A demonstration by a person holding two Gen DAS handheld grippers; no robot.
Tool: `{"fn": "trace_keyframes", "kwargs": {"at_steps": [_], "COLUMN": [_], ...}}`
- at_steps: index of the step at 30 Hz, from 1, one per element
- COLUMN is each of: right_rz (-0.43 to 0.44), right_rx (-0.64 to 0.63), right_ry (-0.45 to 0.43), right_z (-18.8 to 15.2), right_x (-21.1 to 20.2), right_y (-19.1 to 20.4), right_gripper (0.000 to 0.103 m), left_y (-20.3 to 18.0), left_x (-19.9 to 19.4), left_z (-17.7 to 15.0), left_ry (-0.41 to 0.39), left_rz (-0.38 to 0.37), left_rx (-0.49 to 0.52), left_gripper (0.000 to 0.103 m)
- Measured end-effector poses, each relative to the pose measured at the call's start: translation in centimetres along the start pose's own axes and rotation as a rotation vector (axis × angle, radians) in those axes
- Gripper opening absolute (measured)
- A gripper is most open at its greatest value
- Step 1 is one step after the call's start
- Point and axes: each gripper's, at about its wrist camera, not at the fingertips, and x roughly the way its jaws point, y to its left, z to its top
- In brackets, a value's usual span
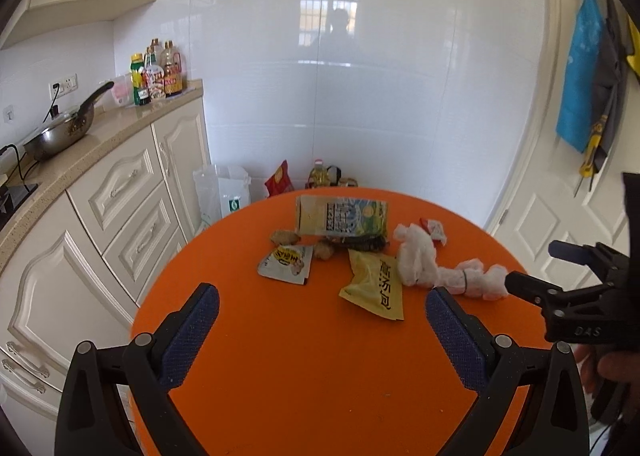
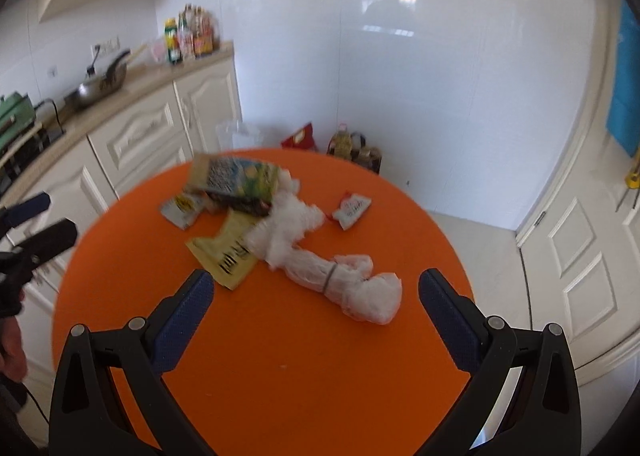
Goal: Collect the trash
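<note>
Trash lies on a round orange table [image 1: 304, 368] [image 2: 280, 356]. A yellow-blue carton [image 1: 342, 215] [image 2: 236, 180] sits at the far side, with a silver-yellow sachet [image 1: 286, 263] [image 2: 182, 208] and a yellow packet [image 1: 376, 284] [image 2: 228, 252] nearer. A rolled white plastic bag [image 1: 440, 268] [image 2: 332, 268] stretches to the right, and a small red-white sachet [image 1: 434, 230] [image 2: 351, 209] lies beyond it. My left gripper [image 1: 322, 298] stands open above the near table, nothing between its fingers. My right gripper [image 2: 316, 282] [image 1: 528, 266] is open too, just short of the bag's near end.
A cream counter [image 1: 104, 132] with a pan [image 1: 64, 128] and bottles [image 1: 158, 74] runs along the left. A white bag [image 1: 222, 190], a red bag [image 1: 280, 180] and an oil bottle [image 1: 320, 174] stand on the floor behind the table. A white door [image 1: 560, 216] is at right.
</note>
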Motion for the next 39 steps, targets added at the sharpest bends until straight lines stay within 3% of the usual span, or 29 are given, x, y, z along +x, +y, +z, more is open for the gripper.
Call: {"fn": "trace_keyframes", "kwargs": {"at_steps": [5,12,15,18,20,23,26,33,35,38,39], "right_rz": [0.076,0.176,0.209,0.222,0.233,0.22,0.22,0.256,0.265,0.252,0.253], "right_rx": [-0.121,-0.258,-0.271,-0.282,-0.279,-0.241,-0.161,0.041,0.088,0.125,0.136], "right_ry": [0.127,0.228,0.273,0.247,0.227,0.223,0.228,0.225,0.213,0.197,0.192], "right_z": [0.1,0.7,0.8,0.5,0.1,-0.5,-1.4,-3.8,-4.2,-4.5,-4.5], "right_x": [6.0,11.7,13.8,13.5,12.8,12.1,10.9,8.1,7.3,6.3,6.1], "right_y": [-1.8,-2.4,-2.4,-2.0,-2.0,-2.2,-2.8,-3.8,-3.9,-3.9,-3.8], "right_gripper": [0.103,0.103,0.096,0.086,0.065,0.044,0.039,0.038,0.038,0.038,0.038], "left_y": [-1.6,-4.2,-5.2,-6.0,-6.4,-6.9,-7.6,-9.3,-9.7,-10.8,-11.0], "left_x": [5.7,13.4,16.8,19.6,21.2,23.0,24.8,30.5,32.1,34.8,34.6], "left_z": [1.8,4.7,5.5,6.1,6.6,7.4,8.4,11.1,11.5,11.2,10.9], "left_ry": [0.068,0.144,0.177,0.205,0.215,0.22,0.219,0.221,0.226,0.276,0.267], "left_rz": [0.013,0.012,0.023,0.032,0.026,0.008,-0.023,-0.067,-0.071,-0.086,-0.099], "left_rx": [0.028,0.067,0.094,0.117,0.123,0.131,0.145,0.179,0.193,0.209,0.186], "left_gripper": [0.102,0.102,0.102,0.102,0.102,0.102,0.102,0.1,0.095,0.061,0.056]}}
